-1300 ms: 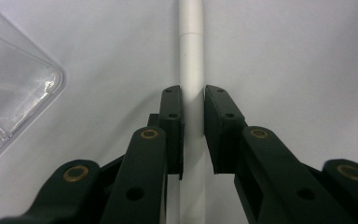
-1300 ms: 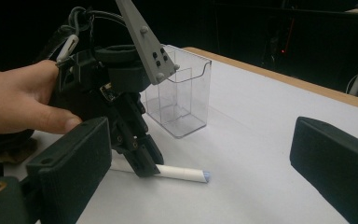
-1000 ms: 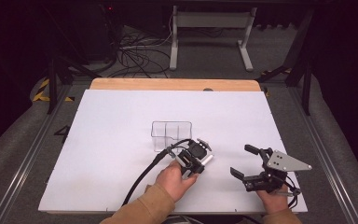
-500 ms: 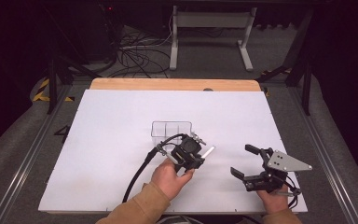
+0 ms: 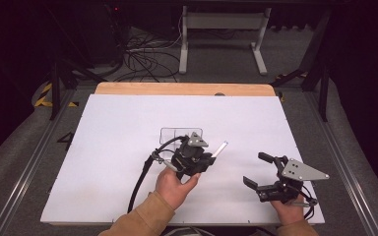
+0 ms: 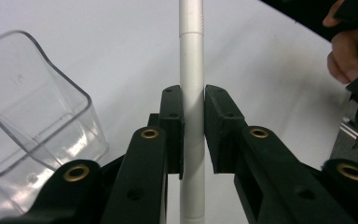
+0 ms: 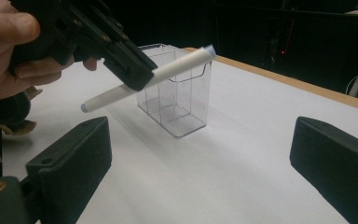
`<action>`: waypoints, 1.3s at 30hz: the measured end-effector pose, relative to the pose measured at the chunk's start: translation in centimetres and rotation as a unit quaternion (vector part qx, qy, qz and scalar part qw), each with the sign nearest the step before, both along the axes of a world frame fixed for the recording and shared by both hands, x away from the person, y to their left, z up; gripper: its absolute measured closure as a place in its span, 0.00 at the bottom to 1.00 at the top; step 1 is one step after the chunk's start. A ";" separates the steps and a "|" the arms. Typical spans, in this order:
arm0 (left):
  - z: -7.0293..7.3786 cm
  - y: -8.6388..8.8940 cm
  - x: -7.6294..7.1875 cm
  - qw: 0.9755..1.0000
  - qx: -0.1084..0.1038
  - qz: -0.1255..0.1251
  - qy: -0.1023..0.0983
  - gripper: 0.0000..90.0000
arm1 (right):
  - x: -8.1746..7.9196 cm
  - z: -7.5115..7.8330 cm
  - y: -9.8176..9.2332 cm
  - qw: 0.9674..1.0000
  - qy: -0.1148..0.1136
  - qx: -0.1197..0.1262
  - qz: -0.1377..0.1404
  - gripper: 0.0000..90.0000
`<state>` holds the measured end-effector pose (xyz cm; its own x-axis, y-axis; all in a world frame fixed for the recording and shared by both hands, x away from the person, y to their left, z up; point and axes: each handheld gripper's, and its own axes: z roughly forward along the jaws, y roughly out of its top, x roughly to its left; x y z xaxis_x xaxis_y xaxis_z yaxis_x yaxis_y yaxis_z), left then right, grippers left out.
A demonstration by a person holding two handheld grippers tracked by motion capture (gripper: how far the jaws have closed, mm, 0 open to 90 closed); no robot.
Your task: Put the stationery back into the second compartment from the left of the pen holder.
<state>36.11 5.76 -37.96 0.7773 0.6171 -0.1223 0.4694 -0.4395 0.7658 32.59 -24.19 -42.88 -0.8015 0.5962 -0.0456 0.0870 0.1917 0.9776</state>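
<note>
My left gripper (image 5: 209, 159) is shut on a white marker (image 5: 220, 149), held in the air just in front of a clear plastic box (image 5: 181, 133) with compartments. In the left gripper view the marker (image 6: 192, 70) runs straight up between the two pads (image 6: 173, 121), and the clear box (image 6: 28, 116) lies to the left. From the right gripper view the marker (image 7: 168, 72) slants up toward the rim of the box (image 7: 182, 102). My right gripper (image 5: 258, 169) rests low at the front right, open, with nothing between its jaws.
A white sheet (image 5: 103, 147) covers the table, with a wooden edge (image 5: 177, 89) at the far side. The left gripper's cable (image 5: 140, 179) loops over the sheet. Beyond the table are stand legs (image 5: 221, 29) and floor cables.
The left gripper has risen with the marker and moved toward the clear box, now hiding the box's front. The right gripper has stayed put.
</note>
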 end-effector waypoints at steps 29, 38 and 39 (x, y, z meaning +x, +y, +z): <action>2.2 4.8 0.1 0.983 -0.141 -0.010 -0.121 0.87 | 0.1 -0.3 0.3 1.000 0.003 -0.004 0.012 0.06; 2.1 5.5 1.0 0.975 -0.164 -0.004 -0.147 0.87 | 0.1 -0.3 0.4 1.000 0.003 -0.005 0.014 0.06; 2.0 5.6 1.2 0.975 -0.167 -0.003 -0.148 0.87 | 0.1 -0.3 0.4 1.000 0.003 -0.005 0.014 0.06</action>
<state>37.29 11.32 -35.93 0.8126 0.5765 -0.0856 0.2046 -0.1446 0.9681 32.66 -23.79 -43.22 -0.8186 0.5725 -0.0464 0.0874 0.2040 0.9751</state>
